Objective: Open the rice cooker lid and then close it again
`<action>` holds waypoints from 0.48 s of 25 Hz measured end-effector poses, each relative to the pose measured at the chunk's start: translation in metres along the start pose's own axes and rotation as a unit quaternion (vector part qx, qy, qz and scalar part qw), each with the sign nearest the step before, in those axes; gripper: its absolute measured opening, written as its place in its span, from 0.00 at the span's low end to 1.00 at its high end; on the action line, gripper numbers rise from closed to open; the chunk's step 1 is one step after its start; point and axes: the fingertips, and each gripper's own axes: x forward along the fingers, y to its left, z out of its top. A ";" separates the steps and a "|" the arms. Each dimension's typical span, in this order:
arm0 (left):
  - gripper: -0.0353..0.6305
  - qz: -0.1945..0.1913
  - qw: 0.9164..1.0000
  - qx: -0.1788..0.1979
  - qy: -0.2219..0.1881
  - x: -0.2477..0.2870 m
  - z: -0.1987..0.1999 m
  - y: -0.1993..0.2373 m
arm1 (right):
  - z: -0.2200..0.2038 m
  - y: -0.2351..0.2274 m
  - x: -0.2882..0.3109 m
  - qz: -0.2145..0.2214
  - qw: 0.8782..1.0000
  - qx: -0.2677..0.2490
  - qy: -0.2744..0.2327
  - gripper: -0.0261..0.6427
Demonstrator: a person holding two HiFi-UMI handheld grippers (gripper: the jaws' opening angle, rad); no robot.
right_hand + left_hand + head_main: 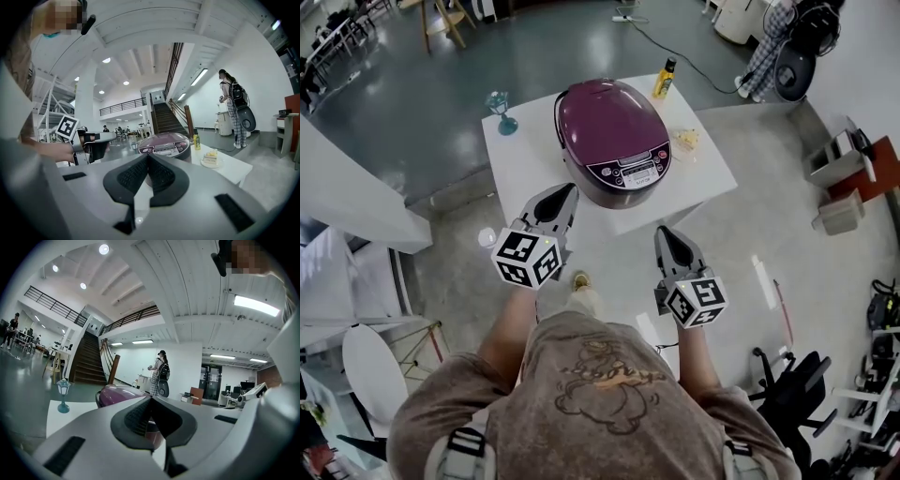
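The left gripper (568, 191) has its fingers (136, 418) clenched together, pad against pad, with nothing between them. The right gripper (664, 232) is the same, its fingers (133, 176) pressed shut on nothing. Straight ahead of both pairs of fingers stands the purple rice cooker (614, 141) on the white bench (520, 169). Its lid is down and its control panel faces the person. The cooker lies near the tips of the left fingers and slightly to their right, with no contact visible in the left gripper view. From the right fingers it sits ahead and a little to their left, farther off. Those fingers hang short of the bench's near edge, over the floor. Beyond the left fingers and to their left stands a small teal lantern-shaped ornament (500, 111) near the far corner of the bench. Ahead of the right fingers and to their right lies a slice of cake on a plate (211, 158). Past it, beside the cooker's far side, stands a yellow bottle (197, 139). Well beyond the bench, a person with a backpack (234, 108) stands by the wall.
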 end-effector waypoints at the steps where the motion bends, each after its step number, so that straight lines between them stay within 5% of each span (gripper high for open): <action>1: 0.09 -0.001 1.000 0.000 0.001 0.006 0.002 0.004 | 0.004 -0.003 0.005 -0.001 1.000 0.000 -0.001 0.04; 12: 0.09 -0.022 1.000 0.010 0.011 0.073 0.018 0.039 | 0.036 -0.037 0.062 -0.018 1.000 0.002 -0.018 0.04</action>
